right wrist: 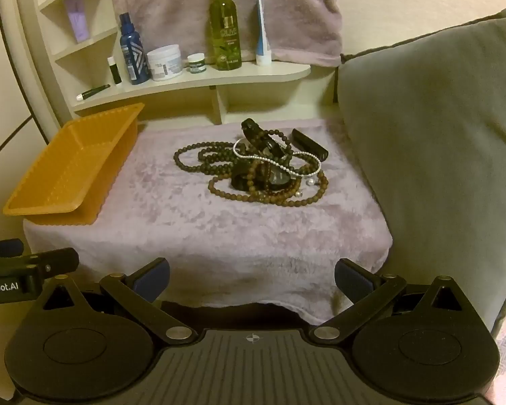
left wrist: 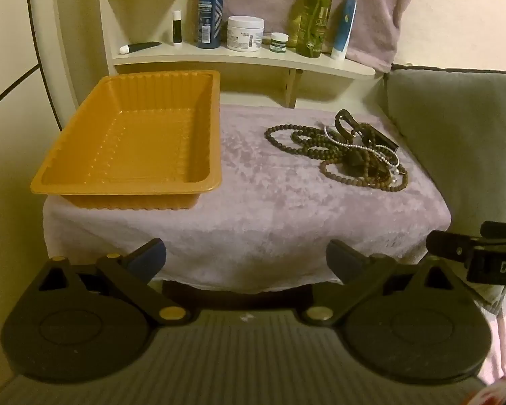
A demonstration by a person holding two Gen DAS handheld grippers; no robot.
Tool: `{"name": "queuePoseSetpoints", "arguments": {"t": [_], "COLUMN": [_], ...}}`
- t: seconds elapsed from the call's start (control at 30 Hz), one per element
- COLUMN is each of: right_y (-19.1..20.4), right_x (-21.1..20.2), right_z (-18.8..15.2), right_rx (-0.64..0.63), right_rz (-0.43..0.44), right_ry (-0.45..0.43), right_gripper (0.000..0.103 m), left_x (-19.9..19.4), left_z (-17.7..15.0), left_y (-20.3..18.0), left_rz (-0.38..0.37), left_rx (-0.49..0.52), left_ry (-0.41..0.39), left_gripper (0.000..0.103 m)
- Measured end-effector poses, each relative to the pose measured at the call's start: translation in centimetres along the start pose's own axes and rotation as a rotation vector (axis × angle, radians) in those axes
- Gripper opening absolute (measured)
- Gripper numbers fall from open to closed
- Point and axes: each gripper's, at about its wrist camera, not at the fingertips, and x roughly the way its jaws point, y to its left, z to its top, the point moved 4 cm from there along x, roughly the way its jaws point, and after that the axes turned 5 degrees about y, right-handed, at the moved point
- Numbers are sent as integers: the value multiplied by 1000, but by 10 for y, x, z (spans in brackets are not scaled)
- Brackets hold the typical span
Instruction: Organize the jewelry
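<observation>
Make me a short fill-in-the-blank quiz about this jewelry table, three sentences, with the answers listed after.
1. The ribbed rectangular plastic tray is coloured ____.
2. The tangled pile of brown bead necklaces lies on the fuzzy ____ towel.
3. The left gripper and the right gripper both have their jaws ____.

Answers: orange; lilac; open

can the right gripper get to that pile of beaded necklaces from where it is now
Probably yes. The right gripper is open and holds nothing, and only bare towel lies between it and the jewelry pile. The cushion stands off to the side.
</observation>
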Motion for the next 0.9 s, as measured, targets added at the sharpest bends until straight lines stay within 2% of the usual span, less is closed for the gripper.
{"name": "queuePoseSetpoints", "arguments": {"t": [0.3, 0.9], "right_y": [0, 2], "right_x": [-3, -5], "right_z": [3, 5], "right_rx": [0, 4], "right_rz": [-8, -2], "right_ry": [-5, -19], "right_gripper": [103, 103], "left_x": [-2, -2], "left_z": [4, 2], "left_y": [5, 3], "left_rz": [-25, -20], "left_rx": [-25, -31], "left_ry": [-14, -19], "left_gripper": [100, 100]}}
